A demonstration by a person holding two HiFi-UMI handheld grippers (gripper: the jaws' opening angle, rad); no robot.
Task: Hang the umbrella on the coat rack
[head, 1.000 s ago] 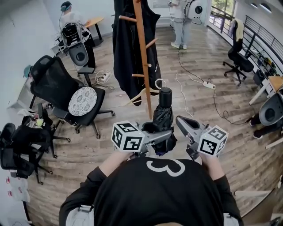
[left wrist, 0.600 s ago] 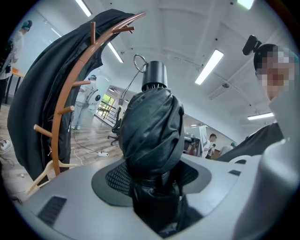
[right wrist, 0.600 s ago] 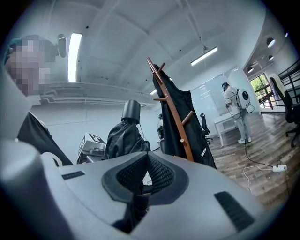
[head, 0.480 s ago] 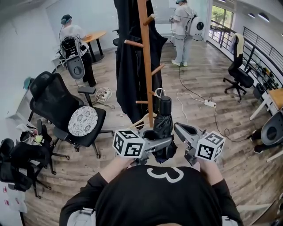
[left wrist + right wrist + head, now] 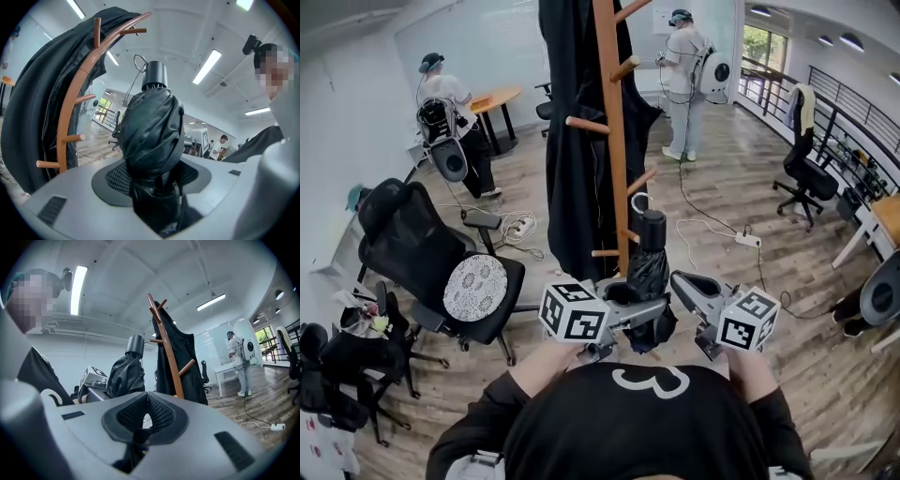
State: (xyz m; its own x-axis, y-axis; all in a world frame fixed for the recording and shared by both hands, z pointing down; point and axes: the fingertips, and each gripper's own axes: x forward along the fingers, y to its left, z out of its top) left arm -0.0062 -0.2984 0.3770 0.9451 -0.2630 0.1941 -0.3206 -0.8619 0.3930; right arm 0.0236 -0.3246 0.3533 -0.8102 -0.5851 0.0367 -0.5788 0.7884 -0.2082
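Wood-floored office. Head view: the rack (image 5: pixel 610 141) stands just ahead, and the left claw (image 5: pixel 623 314) holds the folded umbrella (image 5: pixel 649 262) upright beside it. Left gripper view: the jaws clamp its fabric, with the loop (image 5: pixel 138 60) on top. Right gripper view: the right claw (image 5: pixel 146 416) is closed and seems empty. The small loop may miss a peg (image 5: pixel 75 138) or snag the coat (image 5: pixel 28 117).

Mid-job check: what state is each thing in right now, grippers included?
umbrella: folded, upright, not yet hung.
handle loop: free, hooked on nothing.
left gripper: shut on the umbrella.
right gripper: jaws together, beside the umbrella.
coat rack: upright, several pegs bare.
black coat: hanging on the rack.
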